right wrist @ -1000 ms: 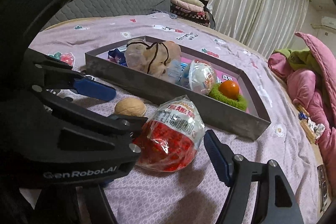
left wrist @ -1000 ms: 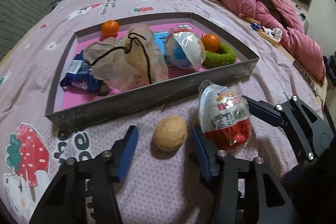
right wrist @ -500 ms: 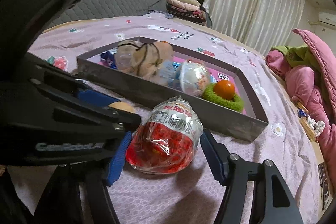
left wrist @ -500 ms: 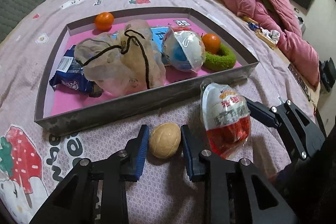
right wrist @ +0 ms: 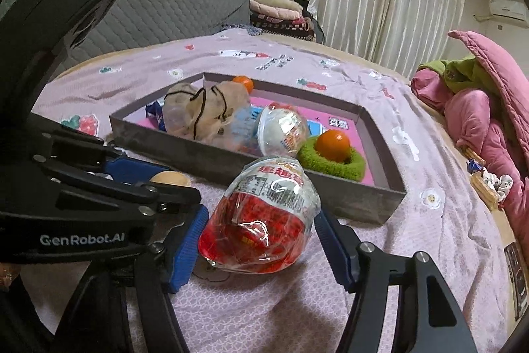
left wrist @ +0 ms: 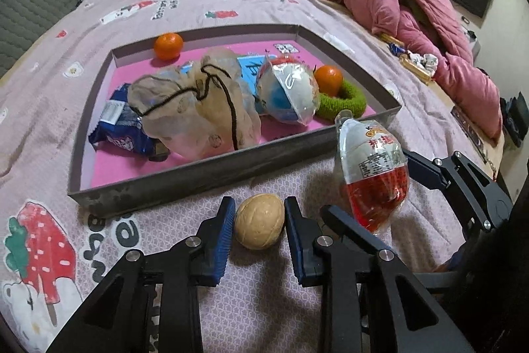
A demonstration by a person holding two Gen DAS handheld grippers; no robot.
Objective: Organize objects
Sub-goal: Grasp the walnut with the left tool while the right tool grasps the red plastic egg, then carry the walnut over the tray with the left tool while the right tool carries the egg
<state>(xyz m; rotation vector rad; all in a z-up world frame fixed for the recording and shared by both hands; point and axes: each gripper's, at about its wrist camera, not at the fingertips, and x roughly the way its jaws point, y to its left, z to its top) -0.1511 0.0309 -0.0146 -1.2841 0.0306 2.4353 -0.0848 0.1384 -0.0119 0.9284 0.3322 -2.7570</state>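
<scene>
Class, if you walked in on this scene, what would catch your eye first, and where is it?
Two grippers, each closed on an egg-shaped thing just in front of the grey tray: the left gripper on a tan walnut, the right gripper on a red-and-white wrapped toy egg. Inside the tray sits a crumpled drawstring bag.

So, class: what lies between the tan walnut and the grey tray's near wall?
Only bare purple bedspread lies between walnut and tray wall, shown in the left wrist view.

Bare bed (left wrist: pixel 264 313) strip before the tray's near wall (left wrist: pixel 205 174) is narrow; tray interior crowded by drawstring bag (left wrist: pixel 198 108) and capsule (left wrist: pixel 287 95), open only at front-left pink floor (left wrist: pixel 109 167).
</scene>
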